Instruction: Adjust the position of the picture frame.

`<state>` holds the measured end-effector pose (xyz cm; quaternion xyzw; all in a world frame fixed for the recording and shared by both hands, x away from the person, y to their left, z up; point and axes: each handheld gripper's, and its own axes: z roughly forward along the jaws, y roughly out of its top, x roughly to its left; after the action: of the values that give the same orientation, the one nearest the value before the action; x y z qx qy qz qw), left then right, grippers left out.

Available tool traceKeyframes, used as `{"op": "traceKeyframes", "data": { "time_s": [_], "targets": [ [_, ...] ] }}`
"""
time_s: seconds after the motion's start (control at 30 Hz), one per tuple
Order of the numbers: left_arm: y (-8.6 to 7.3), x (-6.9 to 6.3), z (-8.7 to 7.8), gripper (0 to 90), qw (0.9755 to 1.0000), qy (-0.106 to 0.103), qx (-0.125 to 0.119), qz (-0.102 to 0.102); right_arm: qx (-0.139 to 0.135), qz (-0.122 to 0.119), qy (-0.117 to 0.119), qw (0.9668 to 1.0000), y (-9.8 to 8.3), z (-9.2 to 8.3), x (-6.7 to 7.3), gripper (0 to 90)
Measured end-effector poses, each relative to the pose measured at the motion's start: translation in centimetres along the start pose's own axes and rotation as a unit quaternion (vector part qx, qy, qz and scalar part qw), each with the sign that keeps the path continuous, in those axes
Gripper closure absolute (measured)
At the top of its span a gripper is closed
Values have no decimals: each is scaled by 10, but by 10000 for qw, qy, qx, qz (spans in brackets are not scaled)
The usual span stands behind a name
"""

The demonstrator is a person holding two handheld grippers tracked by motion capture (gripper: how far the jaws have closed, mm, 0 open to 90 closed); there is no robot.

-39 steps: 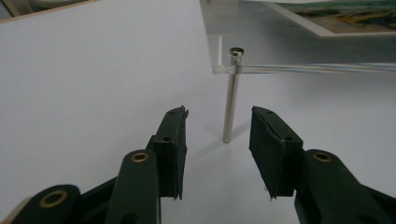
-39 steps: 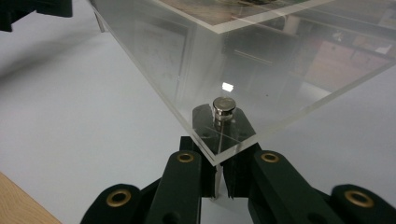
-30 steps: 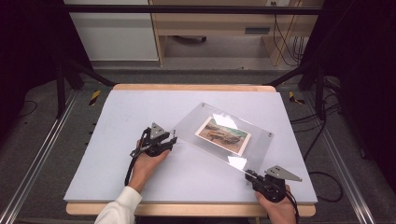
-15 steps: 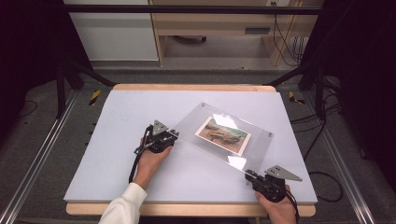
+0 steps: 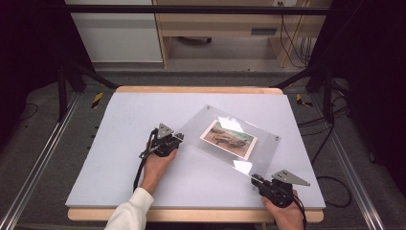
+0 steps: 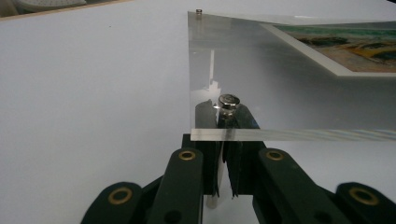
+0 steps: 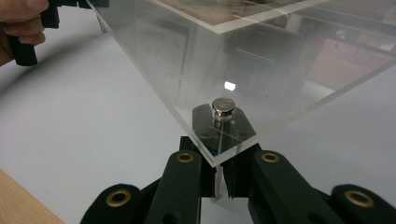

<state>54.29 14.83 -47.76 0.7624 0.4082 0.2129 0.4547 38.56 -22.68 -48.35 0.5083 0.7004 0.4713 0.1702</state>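
Holding the acrylic photo frame at two opposite corners, middle of the high view, on or just above the white table – hard to tell which. At the frame's left corner, pinched by the left gripper, with jaws that have just been closing and now stand nearly together on the thin metal standoff under the plate, as seen in the left gripper view. At the lower-right corner, clamped the same way by the right gripper, jaws tight around the post below its silver cap. Could easily go wrong from here: a narrow round post between flat pads, so liable to swivel or slide out if lifted unevenly. Might drop one corner onto the table and jar the photo sandwiched in the centre. Might also flex or twist the clear plates if raised faster on one side than the other – worse still if pulled apart along the diagonal, straining the bolts. Risk, too, of scuffing the glossy surface should a pad ride up onto the edge. Best kept level, both sides rising together.
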Motion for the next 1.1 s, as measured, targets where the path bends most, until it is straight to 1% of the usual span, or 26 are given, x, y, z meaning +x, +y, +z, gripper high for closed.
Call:
{"op": "traceKeyframes", "data": {
  "time_s": [0.1, 0.4, 0.6, 0.67, 0.73, 0.8, 0.97, 1.03, 1.1],
  "targets": [
    [0, 0, 0, 835, 10000, 16, 15, 15, 0, 4, -2, 10000, 0, 0, 0, 848],
    [3, 0, -1, 836, 10000, -13, 14, -71, -29, 25, -14, 10000, 0, 0, 0, 838],
    [5, -1, -2, 837, 10000, -8, 29, -84, -62, -46, -35, 10000, 1, 0, 1, 811],
    [7, -1, -3, 836, 9999, -12, 37, -111, -88, -94, -77, 9999, 2, 0, 3, 802],
    [8, -1, -4, 837, 9999, -24, 38, -110, -131, -171, -102, 9997, 4, -1, 3, 809],
    [9, -1, -4, 836, 9999, -44, 48, -136, -154, -190, -126, 9996, 4, -1, 3, 817],
    [12, 0, -5, 836, 9998, -78, 57, -152, -266, -142, -186, 9994, 7, -2, 2, 826],
    [14, 1, -6, 836, 9998, -118, 89, -144, -282, -130, -175, 9994, 8, -2, 2, 828],
    [16, 0, -6, 838, 9998, -108, 120, -108, -313, -72, -179, 9993, 9, -3, 1, 831]
  ]
}}
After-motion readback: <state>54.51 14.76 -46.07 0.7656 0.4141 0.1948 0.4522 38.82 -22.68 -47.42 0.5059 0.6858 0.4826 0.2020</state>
